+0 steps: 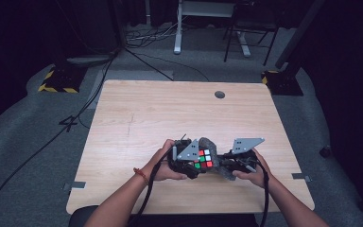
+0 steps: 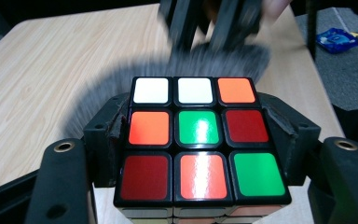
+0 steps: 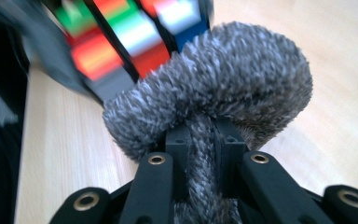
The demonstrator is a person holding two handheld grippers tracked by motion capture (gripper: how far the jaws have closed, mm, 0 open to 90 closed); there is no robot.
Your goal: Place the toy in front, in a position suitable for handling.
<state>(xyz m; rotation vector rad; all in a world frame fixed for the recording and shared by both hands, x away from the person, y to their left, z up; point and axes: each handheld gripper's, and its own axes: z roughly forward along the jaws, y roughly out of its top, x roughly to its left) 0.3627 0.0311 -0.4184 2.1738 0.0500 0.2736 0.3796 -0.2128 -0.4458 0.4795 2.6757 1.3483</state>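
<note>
1. Jaws of your left gripper [image 2: 200, 154] clamp the cube [image 2: 200, 140], lower centre of frame.
2. Your right gripper [image 3: 207, 140] pinches the grey cloth [image 3: 223, 84], pressed against the cube's far side.

Right claw [image 3: 207, 140] pinching grey fuzzy cloth [image 3: 223, 79], pressed against blurred cube [image 3: 121, 37]; wooden table [image 3: 340, 93] beneath.

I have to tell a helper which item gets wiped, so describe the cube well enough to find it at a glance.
Start at the wooden table and go to its near edge, where two hands meet. Clamped in the left gripper, beside a fuzzy grey cloth pinched in the right gripper, is the puzzle cube. It alone has glossy squares of white, orange, red and green in a black grid.
</note>
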